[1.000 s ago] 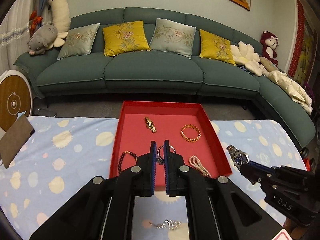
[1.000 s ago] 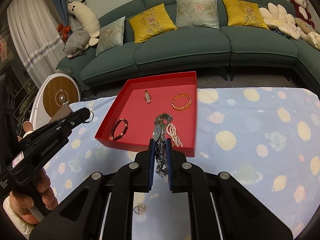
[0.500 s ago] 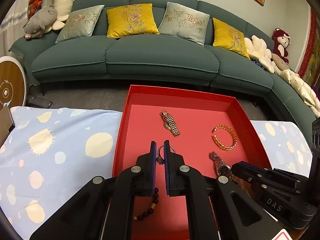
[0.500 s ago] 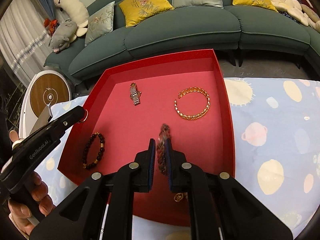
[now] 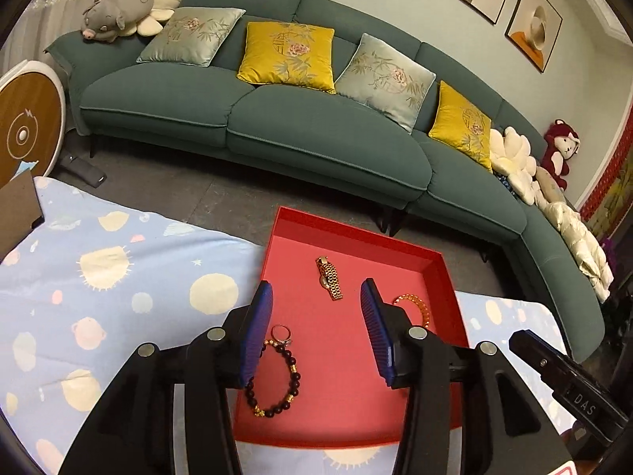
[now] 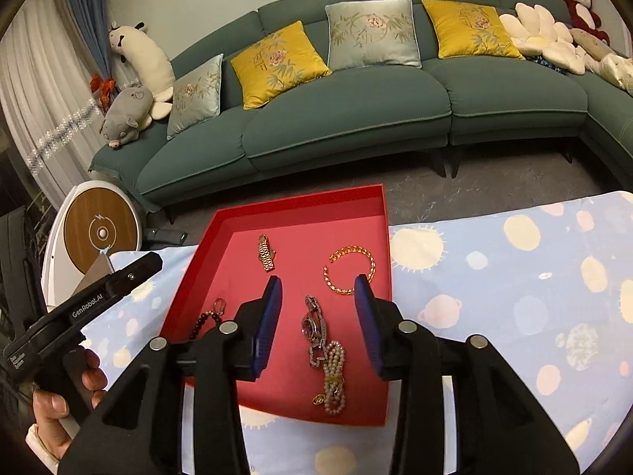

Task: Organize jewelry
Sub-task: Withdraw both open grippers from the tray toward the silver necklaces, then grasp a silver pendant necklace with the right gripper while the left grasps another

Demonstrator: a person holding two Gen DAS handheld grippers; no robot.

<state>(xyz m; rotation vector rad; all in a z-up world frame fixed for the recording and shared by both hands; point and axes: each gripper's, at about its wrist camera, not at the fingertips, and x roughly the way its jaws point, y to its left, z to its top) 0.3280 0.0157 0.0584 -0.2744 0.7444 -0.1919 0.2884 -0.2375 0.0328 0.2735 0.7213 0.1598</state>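
A: How far is the sorting, in your opinion?

B: Nearly finished, I think. I go from left to right in the right wrist view. At the near left of the red tray (image 6: 379,213) lies the dark bead bracelet (image 6: 203,322), and the small ring (image 6: 218,304) is just beside its far end. The left gripper (image 5: 316,332) hangs over this side with its jaws wide apart and nothing between them.

A: And further to the right?

B: In the far middle lies the gold watch band (image 6: 266,257). Nearer, in the middle, is the silver watch (image 6: 314,328), and its near end touches the pearl strand (image 6: 334,376) (this one reaches almost to the near wall of the tray). At the far right lies the gold bangle (image 6: 350,271). The right gripper (image 6: 318,320) is also spread open and empty, above the silver watch.

A: So is anything left outside the tray?

B: On the blue patterned cloth (image 6: 514,297) I see no other jewelry, but a part of the cloth is hidden behind the grippers, so I cannot be sure. If something is there, it must still go in. Perhaps also the silver watch and the pearl strand should be separated.
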